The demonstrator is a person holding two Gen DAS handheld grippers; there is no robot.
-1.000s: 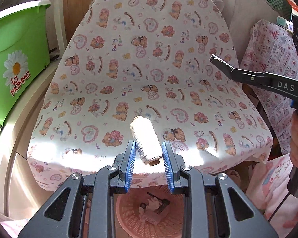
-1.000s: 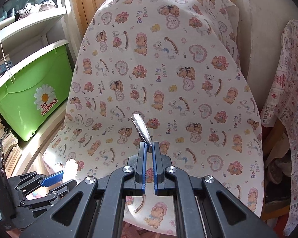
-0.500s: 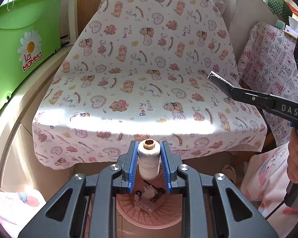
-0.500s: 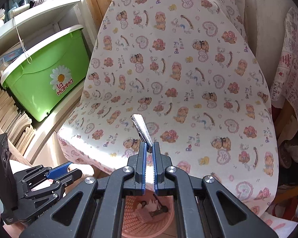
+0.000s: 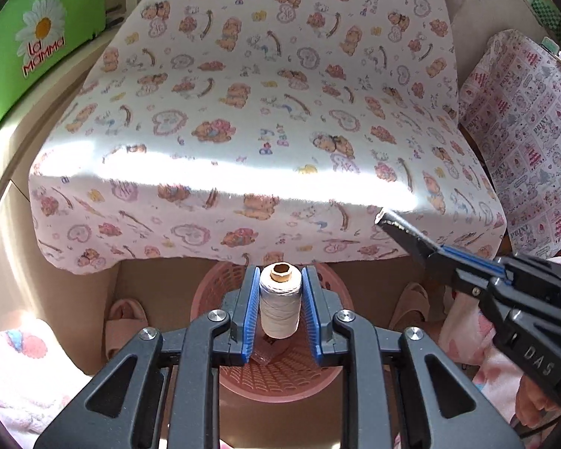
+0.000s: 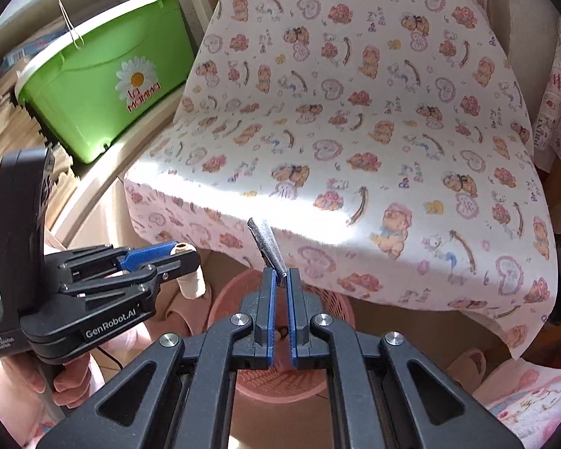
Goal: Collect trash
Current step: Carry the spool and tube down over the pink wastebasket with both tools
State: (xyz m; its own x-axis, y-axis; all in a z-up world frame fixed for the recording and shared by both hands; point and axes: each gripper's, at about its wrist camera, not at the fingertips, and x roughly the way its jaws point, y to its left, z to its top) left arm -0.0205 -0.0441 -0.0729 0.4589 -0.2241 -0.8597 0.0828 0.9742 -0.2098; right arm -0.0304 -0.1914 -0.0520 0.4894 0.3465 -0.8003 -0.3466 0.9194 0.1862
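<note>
While above basket point(image 5: 213, 292), left claw point(image 5: 280, 295) grips spool point(image 5: 279, 307) — right claw point(image 6: 280, 288) pinches foil point(image 6: 267, 243).

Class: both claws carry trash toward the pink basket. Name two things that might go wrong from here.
1. The left claw holds the thread spool above the pink basket's far rim; it might bounce out.
2. The right claw pinches only the silver wrapper's tip; it might slip early.

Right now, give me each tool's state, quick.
Left tool: closed on the thread spool, above the pink basket.
Right tool: closed on a thin silvery wrapper.
</note>
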